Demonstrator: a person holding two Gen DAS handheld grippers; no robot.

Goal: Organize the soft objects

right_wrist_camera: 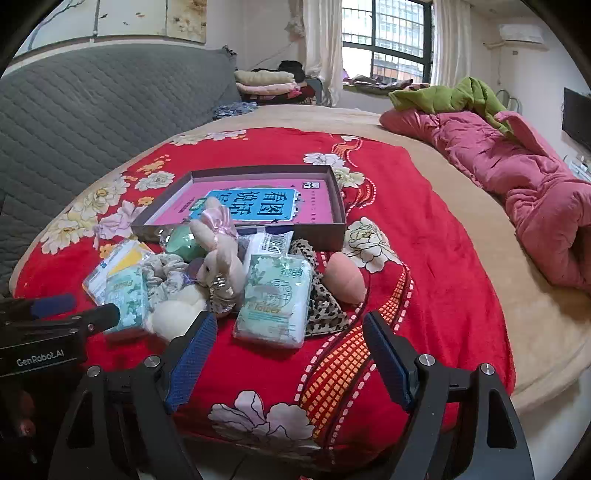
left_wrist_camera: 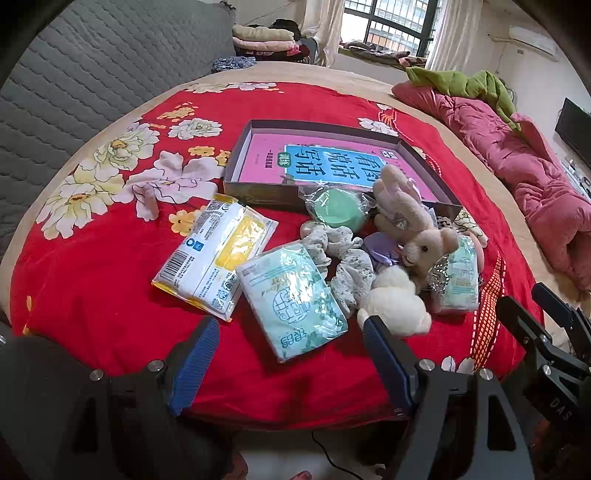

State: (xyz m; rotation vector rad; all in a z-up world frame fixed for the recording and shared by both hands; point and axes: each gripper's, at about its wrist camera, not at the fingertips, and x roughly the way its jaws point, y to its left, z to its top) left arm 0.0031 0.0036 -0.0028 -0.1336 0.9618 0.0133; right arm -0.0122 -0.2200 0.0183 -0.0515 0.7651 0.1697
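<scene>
Left wrist view: both grippers' fingers [left_wrist_camera: 384, 354] gape wide, holding nothing above tissue packs [left_wrist_camera: 295, 299].

We're in a bedroom, daylight coming through a barred window [right_wrist_camera: 384, 40] with pale curtains [right_wrist_camera: 321, 44] on both sides. The bed [right_wrist_camera: 461, 206] has a tan sheet with a red flowered blanket [right_wrist_camera: 406, 206] spread over it. A grey quilted headboard [right_wrist_camera: 92, 107] runs along the left. On the right edge of the bed there's a bunched pink quilt [right_wrist_camera: 517, 173] with a green blanket [right_wrist_camera: 454, 96] on top of it. Folded clothes [right_wrist_camera: 264, 83] are stacked in the far corner by the window. White walls, an air conditioner [right_wrist_camera: 521, 33] up high on the right, and a dark screen [right_wrist_camera: 576, 114] below it.
</scene>
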